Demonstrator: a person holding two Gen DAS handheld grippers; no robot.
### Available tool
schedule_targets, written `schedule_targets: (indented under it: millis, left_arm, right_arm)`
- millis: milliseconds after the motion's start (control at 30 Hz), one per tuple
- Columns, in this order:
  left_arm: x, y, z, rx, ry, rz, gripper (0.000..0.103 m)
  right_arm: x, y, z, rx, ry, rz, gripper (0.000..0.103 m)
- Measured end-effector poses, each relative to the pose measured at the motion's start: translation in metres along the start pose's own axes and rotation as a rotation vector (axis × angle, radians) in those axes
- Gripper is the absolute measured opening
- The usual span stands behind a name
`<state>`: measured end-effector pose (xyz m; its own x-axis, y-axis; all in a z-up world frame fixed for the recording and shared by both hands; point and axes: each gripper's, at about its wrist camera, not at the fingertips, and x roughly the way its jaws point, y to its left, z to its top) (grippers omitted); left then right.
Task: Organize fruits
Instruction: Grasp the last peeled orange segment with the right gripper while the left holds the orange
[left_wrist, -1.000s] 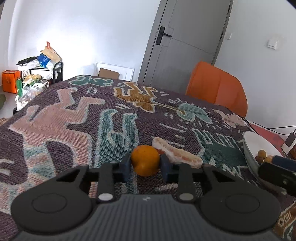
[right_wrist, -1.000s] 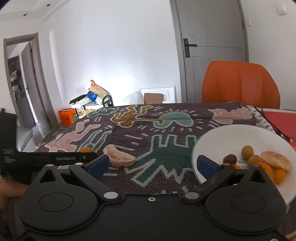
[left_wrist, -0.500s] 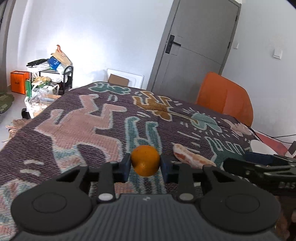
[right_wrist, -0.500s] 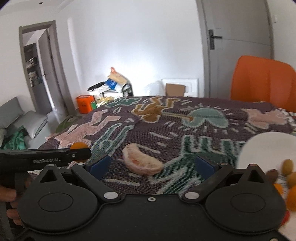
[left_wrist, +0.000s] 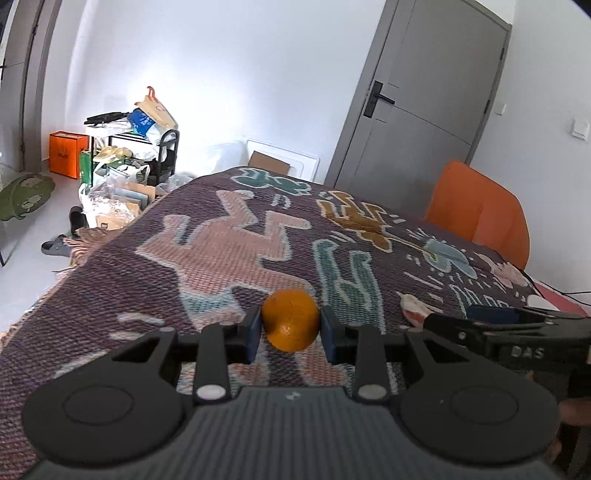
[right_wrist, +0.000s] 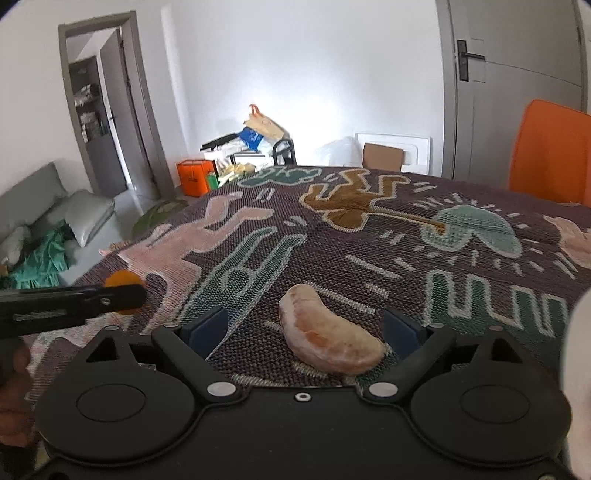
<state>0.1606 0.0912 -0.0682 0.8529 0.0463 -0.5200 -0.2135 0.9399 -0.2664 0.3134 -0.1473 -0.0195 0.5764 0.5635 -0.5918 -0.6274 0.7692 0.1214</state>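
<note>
The left gripper (left_wrist: 291, 328) has its jaws closed on a small orange (left_wrist: 290, 319); both blue pads press on the sides of the fruit, and the orange hangs above the patterned cloth (left_wrist: 229, 258) that covers the bench. In the right wrist view the same orange (right_wrist: 123, 282) shows partly behind the black finger of the left gripper (right_wrist: 125, 295), at the left side. The right gripper (right_wrist: 304, 330) has its jaws wide open and holds nothing. A peeled pomelo segment (right_wrist: 328, 341) lies on the cloth (right_wrist: 369, 236) between the two blue pads, nearer to the right pad; its lower end seems just beside that pad, but I cannot tell if they touch. The jaws of the right gripper have just been closing a little, with the segment between them and not yet pressed. In the left wrist view only one end of this segment (left_wrist: 415, 308) is visible, behind the right gripper (left_wrist: 491, 319). At the right edge of the right wrist view a blurred part of a white bowl (right_wrist: 578, 350) is seen. Compared with one second ago, the bowl with its fruits has almost left the right wrist view, and the segment, which was then beside the left pad, is now between the pads. The orange is in the same grip as before.
</note>
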Motion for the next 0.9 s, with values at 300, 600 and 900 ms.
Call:
schedule_targets:
  millis: [300,600,900]
  left_arm:
    - [-0.004,0.014,0.000,-0.026,0.002,0.013,0.032]
    - [-0.006,0.011,-0.002,-0.029,0.000,0.001,0.032]
    - [-0.005,0.009,-0.008,-0.028,0.015,-0.008,0.032]
  right_arm:
    - [0.028,-0.008,0.002,-0.002,0.045,-0.001,0.087]
    - [0.025,-0.007,0.001,-0.031,0.067,0.001,0.077]
    - [0.007,0.007,-0.008,-0.048,0.088,0.051,0.058]
